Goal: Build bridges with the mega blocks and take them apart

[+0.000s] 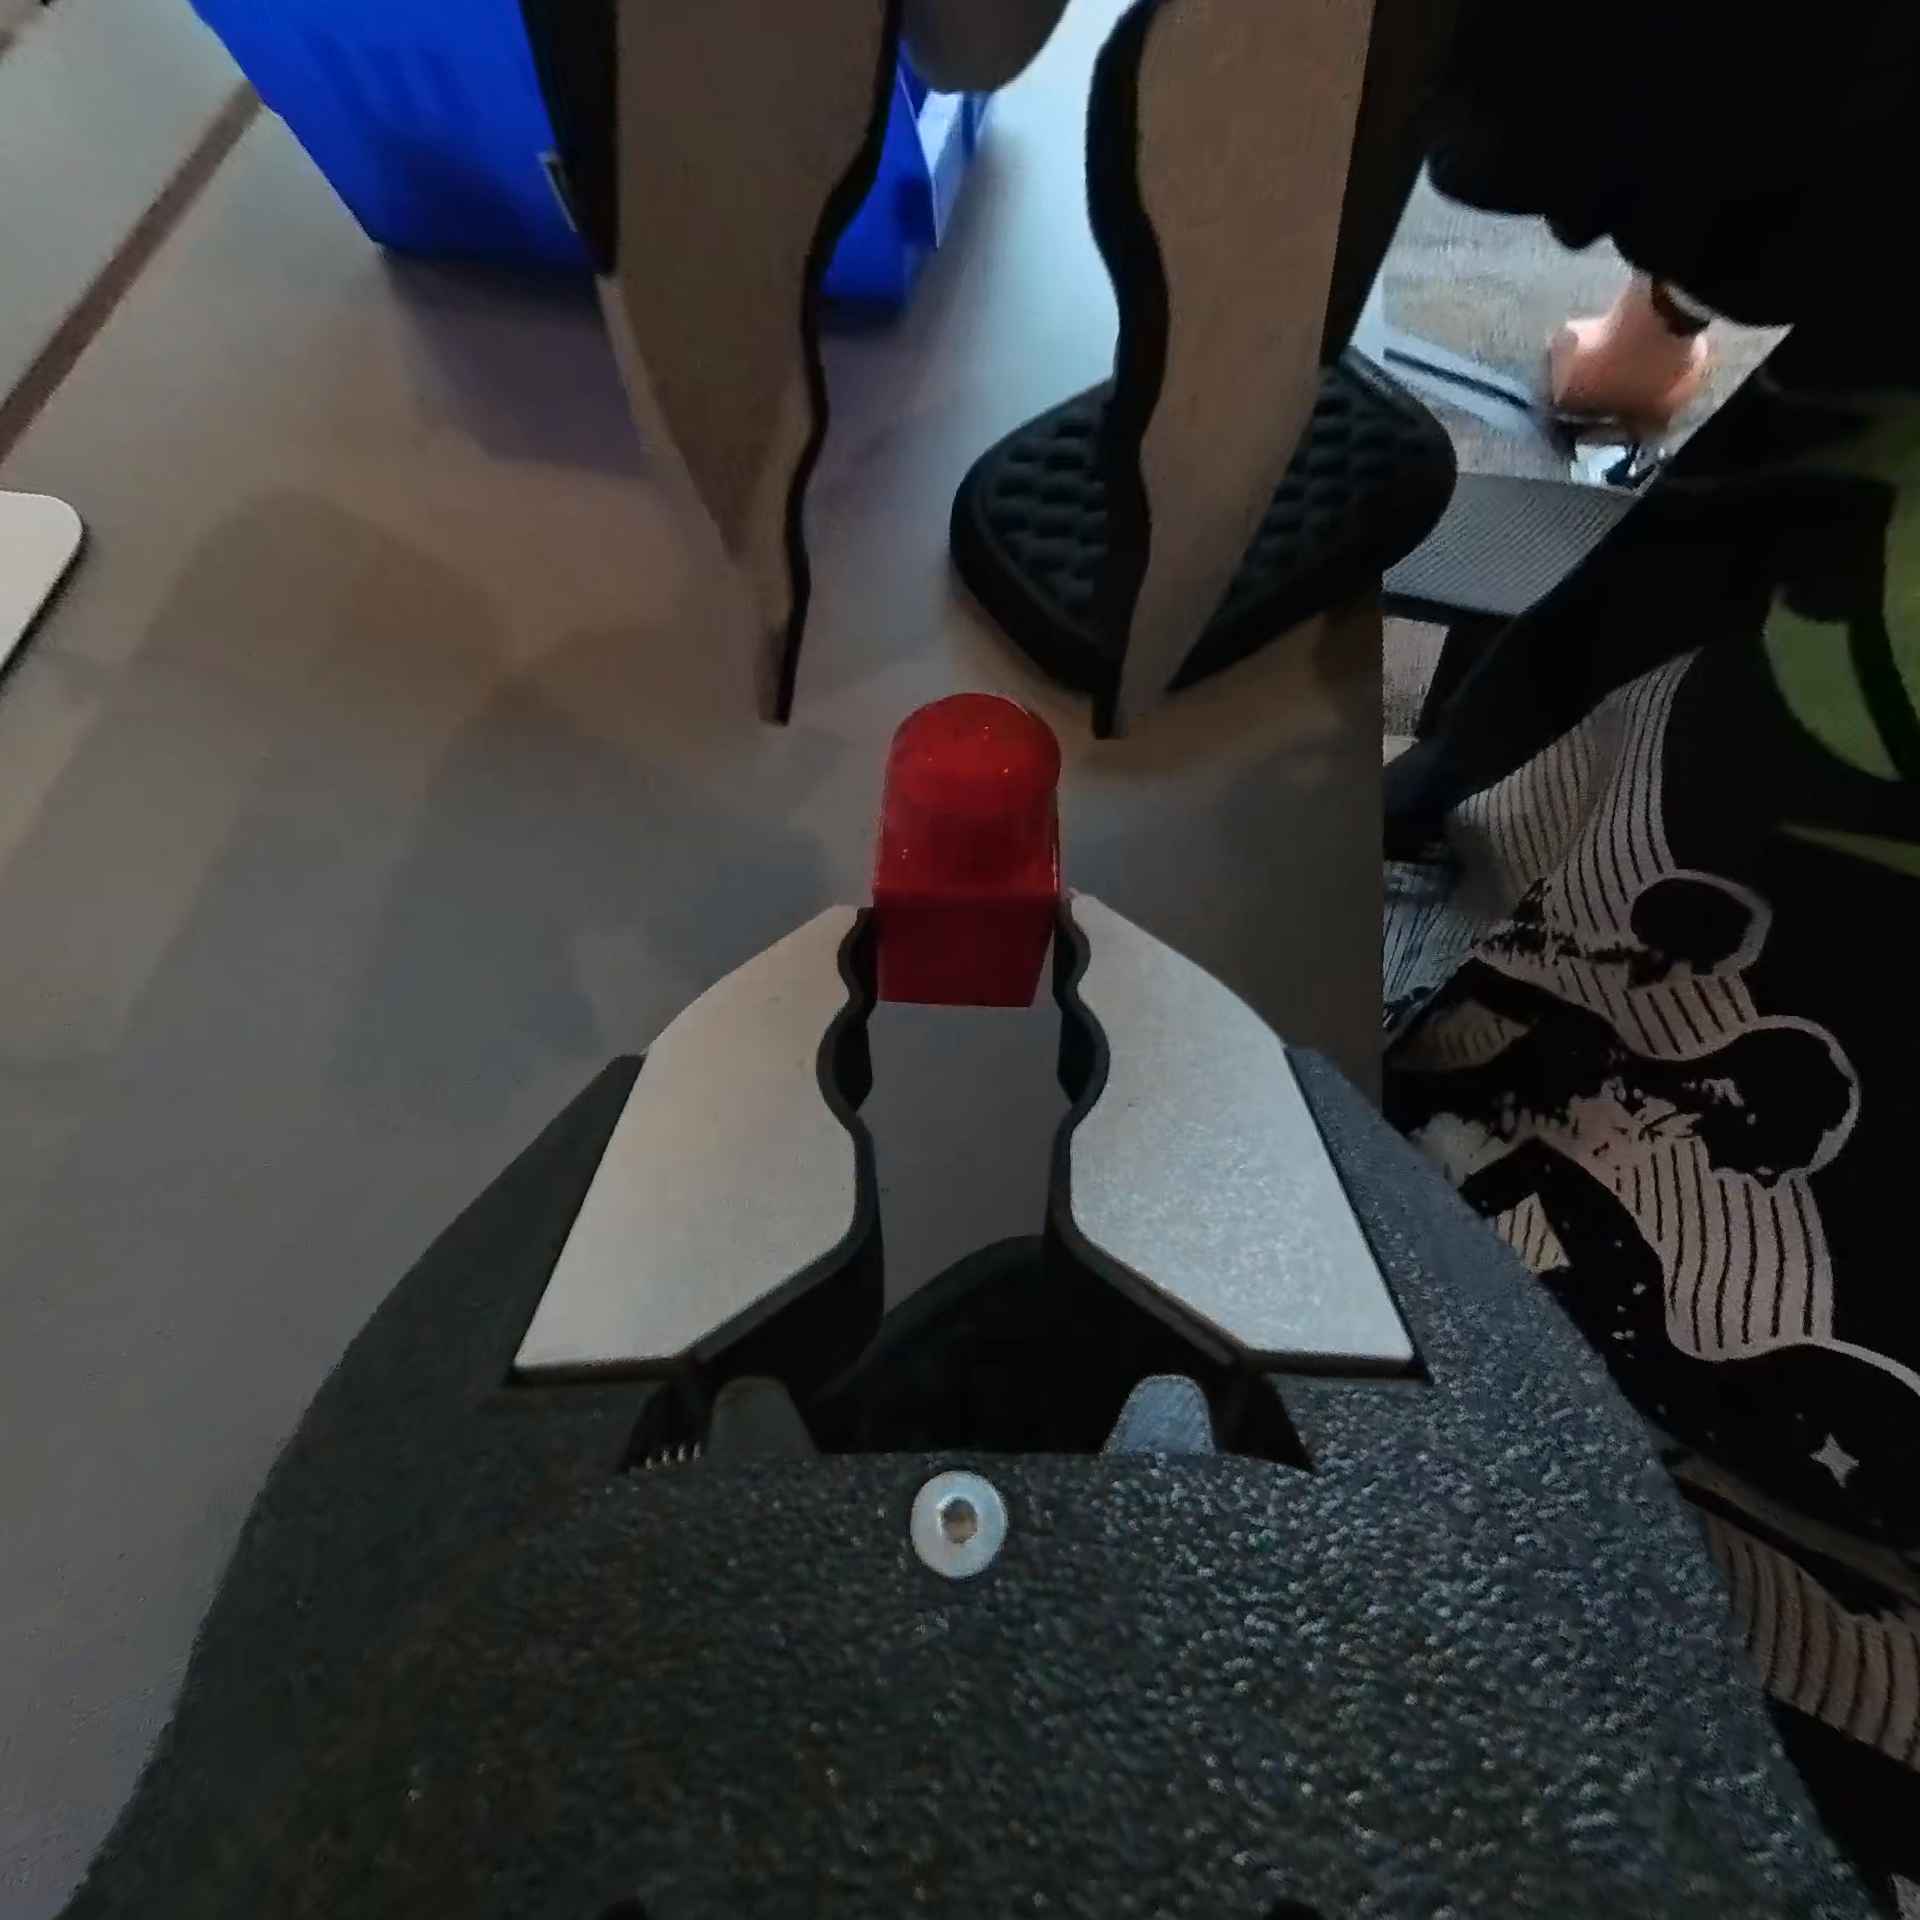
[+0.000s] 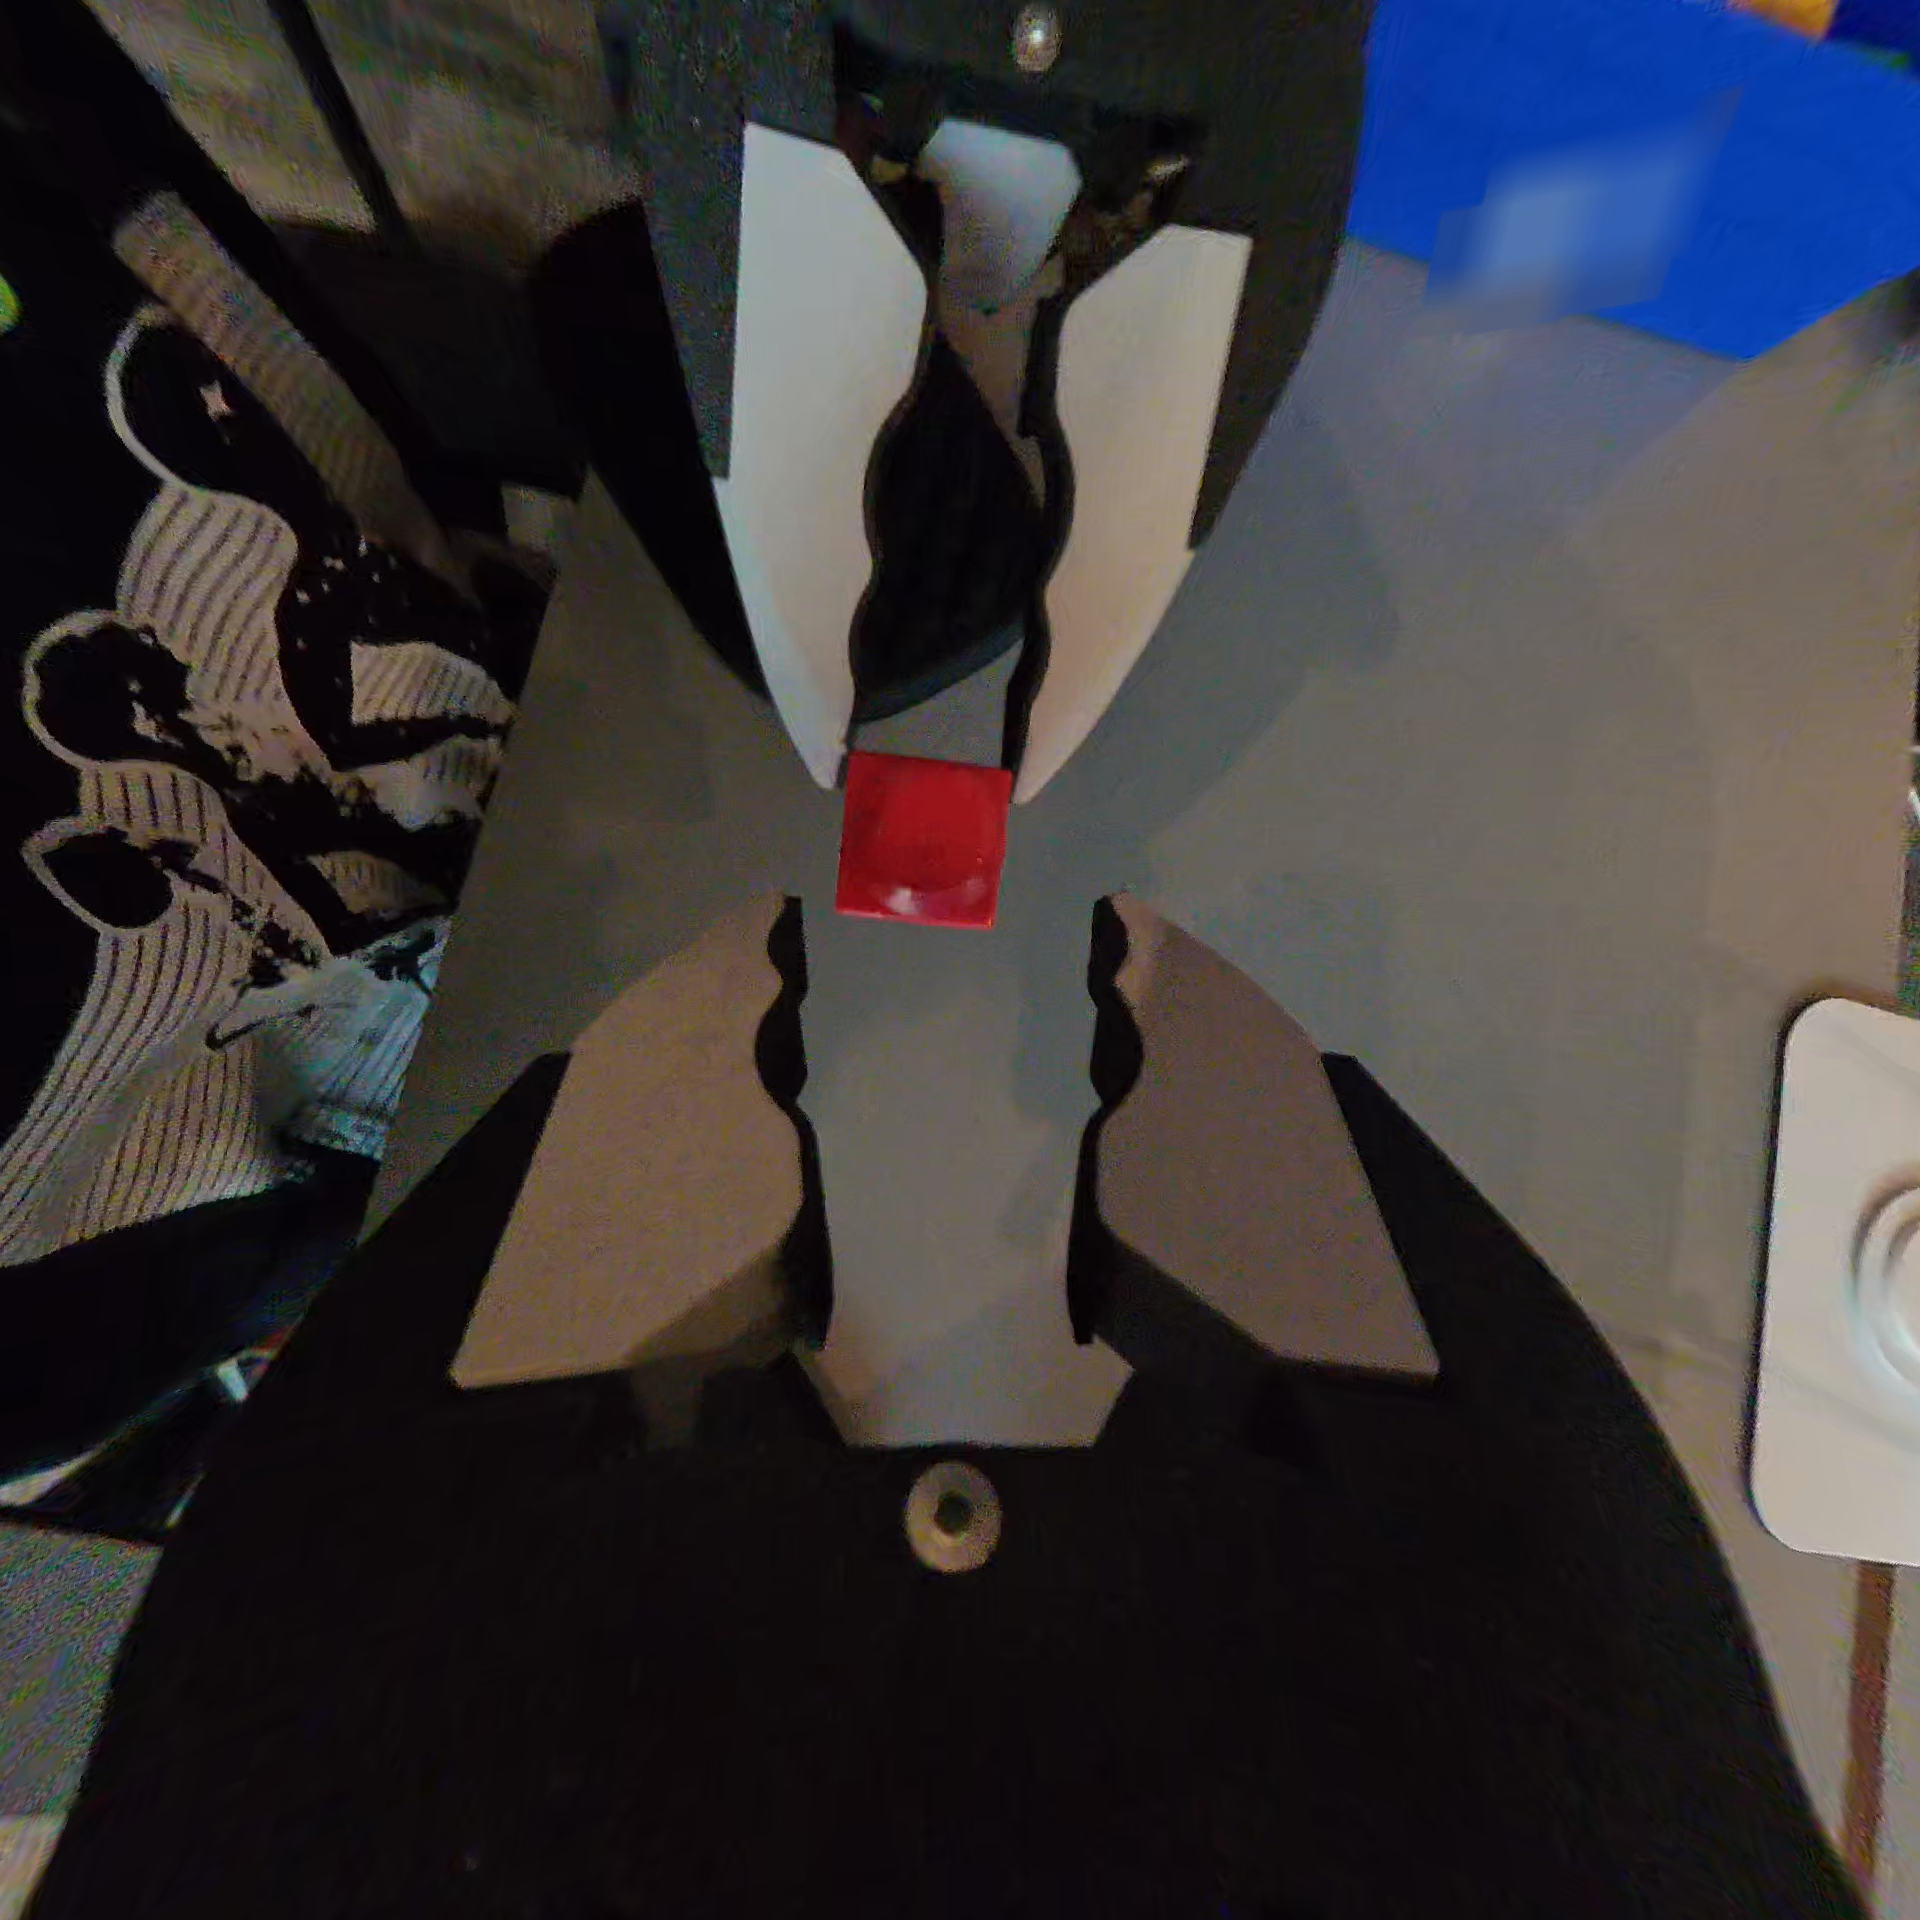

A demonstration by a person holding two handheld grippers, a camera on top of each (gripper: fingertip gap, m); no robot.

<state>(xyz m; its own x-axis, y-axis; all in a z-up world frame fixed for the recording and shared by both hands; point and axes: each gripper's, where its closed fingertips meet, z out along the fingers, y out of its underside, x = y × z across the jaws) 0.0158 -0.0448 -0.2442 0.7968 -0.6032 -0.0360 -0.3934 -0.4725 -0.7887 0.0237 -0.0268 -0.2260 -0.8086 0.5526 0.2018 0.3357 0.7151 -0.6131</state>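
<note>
The small red plastic single-stud mega block (image 1: 961, 883) is held above the grey worktop (image 1: 312, 831), near its edge, pinched at its square base between the fingertips of the left claw (image 1: 961, 940). The left claw is clamped on the block's two opposite side faces, which leaves the round stud and upper body exposed and pointing away from the claw, probably so the other tool can reach it. Facing it, the right claw (image 2: 945, 914) hangs with its jaws apart, wider than the block, its tips just beside the stud end but not touching; this suits a handover or a pull on the free end. In the right wrist view the block (image 2: 923, 840) sits just beyond the gap between the right fingertips. A blue plastic bin (image 1: 436, 125) stands on the worktop behind, probably the store for loose blocks. No bridge is visible, so the stage of the task cannot be judged.
</note>
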